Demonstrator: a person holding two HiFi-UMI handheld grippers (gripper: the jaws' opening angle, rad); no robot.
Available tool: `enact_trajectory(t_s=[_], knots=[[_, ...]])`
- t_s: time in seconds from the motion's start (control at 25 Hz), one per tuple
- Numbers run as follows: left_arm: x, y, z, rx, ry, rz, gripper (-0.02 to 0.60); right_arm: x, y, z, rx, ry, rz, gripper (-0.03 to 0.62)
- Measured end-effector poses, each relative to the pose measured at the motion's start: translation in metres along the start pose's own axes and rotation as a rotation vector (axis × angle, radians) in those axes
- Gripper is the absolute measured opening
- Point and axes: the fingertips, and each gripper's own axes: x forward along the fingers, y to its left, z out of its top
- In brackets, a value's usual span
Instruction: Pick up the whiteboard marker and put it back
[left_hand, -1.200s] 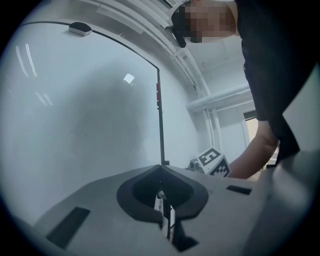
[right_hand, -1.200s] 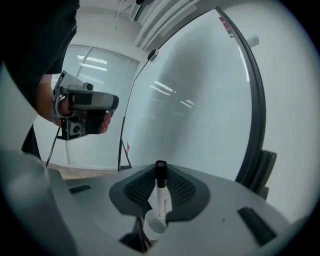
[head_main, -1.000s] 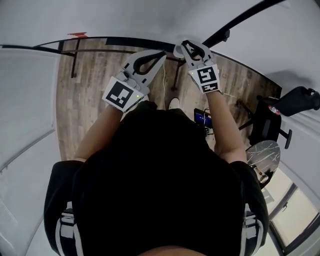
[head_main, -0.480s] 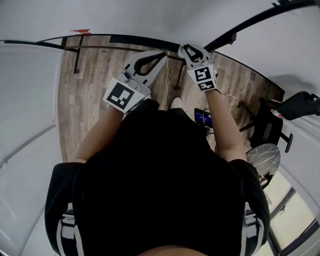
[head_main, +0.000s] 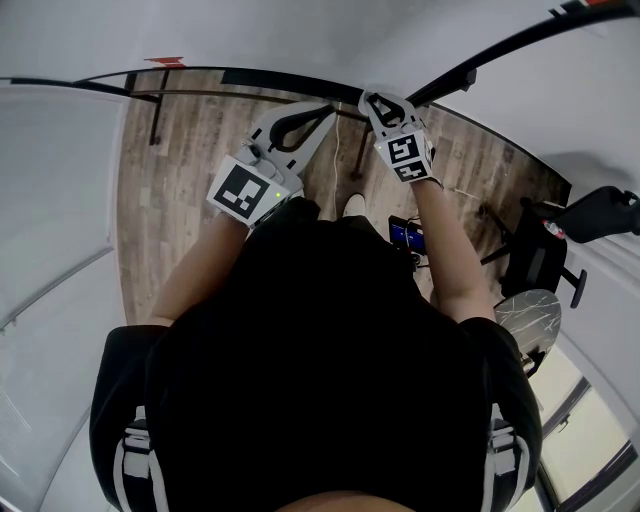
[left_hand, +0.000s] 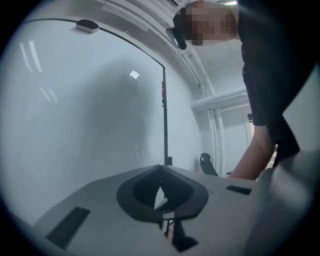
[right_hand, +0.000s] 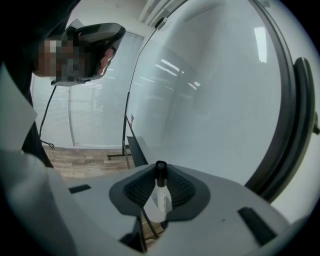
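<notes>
Whiteboard marker (right_hand: 161, 196), with a white plastic barrel and a black cap, is held in the right tool, clear of any ledge or table.

Left side: the left tool (head_main: 328, 106) is held out level in front of the large glossy white whiteboard (left_hand: 85, 110). Its jaws are pressed together at the tips and nothing is between them.

Centre: the person's black top fills the lower head view, with the wood-pattern floor (head_main: 200, 160) visible beyond the forearms.

Right side: the right tool (head_main: 377, 97) tilts downward toward the board. Its ribbed dark pads pinch the marker along the barrel, and the capped end points away from the hand. A dark ledge (right_hand: 136, 150) runs along the board's lower edge, ahead of and below the jaws. It is judged the likely resting place, so the return step appears to be in hand.

Handling assessment:
- The marker is judged light and stiff.
- The barrel is smooth and round, so it may swivel between the pads or roll once released.
- The best hold is mid-barrel, as at present.
- A grip on the cap alone risks pulling the cap off.
- Moderate pressure should be enough, since the marker is not fragile.
</notes>
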Motion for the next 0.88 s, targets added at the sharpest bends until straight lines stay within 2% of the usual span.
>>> enact_trajectory(t_s=[0.28,0.4,0.88], knots=[[-0.001,0.001,-0.007,-0.004,0.032,-0.001,0.003,0.003,0.003,0.001,-0.001,0.004,0.015,0.067],[0.000,0.001,-0.002,-0.003,0.007,0.002,0.003,0.004,0.004,0.002,0.001,0.007,0.023,0.067],[-0.002,0.003,-0.002,0.002,0.001,0.019,0.003,0.003,0.010,-0.001,-0.005,0.024,0.037,0.087]])
